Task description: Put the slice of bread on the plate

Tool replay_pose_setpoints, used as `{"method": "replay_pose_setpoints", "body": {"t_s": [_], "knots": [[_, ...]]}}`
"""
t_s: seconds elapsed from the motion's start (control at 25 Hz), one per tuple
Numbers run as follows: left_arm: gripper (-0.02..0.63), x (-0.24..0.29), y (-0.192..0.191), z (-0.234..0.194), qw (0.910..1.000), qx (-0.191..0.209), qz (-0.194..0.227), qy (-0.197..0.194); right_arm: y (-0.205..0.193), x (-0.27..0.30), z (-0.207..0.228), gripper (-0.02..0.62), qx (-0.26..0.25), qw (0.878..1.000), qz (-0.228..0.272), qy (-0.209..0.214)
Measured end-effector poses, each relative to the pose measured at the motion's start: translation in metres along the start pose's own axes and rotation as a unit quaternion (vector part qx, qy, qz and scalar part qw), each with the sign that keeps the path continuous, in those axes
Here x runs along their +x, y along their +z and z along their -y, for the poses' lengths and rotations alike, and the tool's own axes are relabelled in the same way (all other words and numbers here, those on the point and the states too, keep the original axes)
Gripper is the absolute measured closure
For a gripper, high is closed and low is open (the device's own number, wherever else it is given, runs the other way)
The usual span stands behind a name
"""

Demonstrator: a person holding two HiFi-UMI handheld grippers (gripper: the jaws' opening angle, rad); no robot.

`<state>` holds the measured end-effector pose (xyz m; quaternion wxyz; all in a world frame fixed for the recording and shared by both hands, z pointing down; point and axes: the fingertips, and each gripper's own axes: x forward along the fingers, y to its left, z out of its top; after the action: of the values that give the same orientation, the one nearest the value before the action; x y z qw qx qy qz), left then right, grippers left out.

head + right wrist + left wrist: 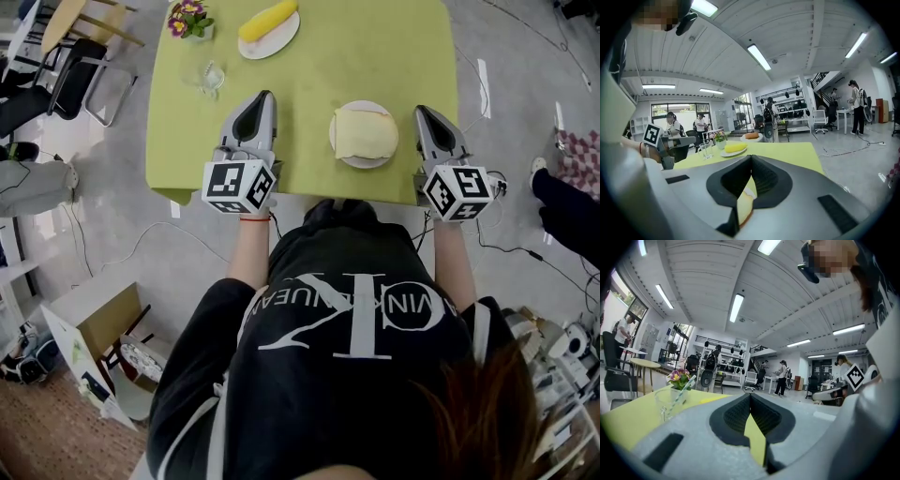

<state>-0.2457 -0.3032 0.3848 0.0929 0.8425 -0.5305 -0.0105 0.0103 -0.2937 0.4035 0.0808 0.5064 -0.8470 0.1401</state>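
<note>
Yellow-green tabletop (403, 56), head view: a round white plate (364, 164) sits near the front edge, and the pale square slice of bread (366, 133) lies flat on it. The left gripper (265, 95) is to the plate's left and the right gripper (422, 111) just to its right. Neither touches plate or bread. Farther back stand a second white plate (287, 38) with a long yellow cob (267, 21), a clear drinking glass (204, 75) and a small pot of purple flowers (190, 19).

Left gripper view: the left gripper (750, 394) is clenched, tips meeting, nothing between them. Only table colour shows through the gap lower down. Glass (665, 404) and flowers (678, 377) stand to the left.

Right gripper view: the right gripper (751, 157) is likewise clenched and empty. A sliver of pale bread (744, 208) shows through the gap below the tips. The cob plate (733, 149) and the glass (707, 150) lie beyond.
</note>
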Motion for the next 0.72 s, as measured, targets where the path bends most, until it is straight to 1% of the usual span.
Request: {"method": "replay_pose_setpoints", "body": {"t_s": [0.72], "knots": [[0.598,-0.002,0.031,-0.004,0.9987,0.029,0.039,0.014,0.044,-0.012,-0.004,0.595,-0.038,0.996,0.075,0.005]]}}
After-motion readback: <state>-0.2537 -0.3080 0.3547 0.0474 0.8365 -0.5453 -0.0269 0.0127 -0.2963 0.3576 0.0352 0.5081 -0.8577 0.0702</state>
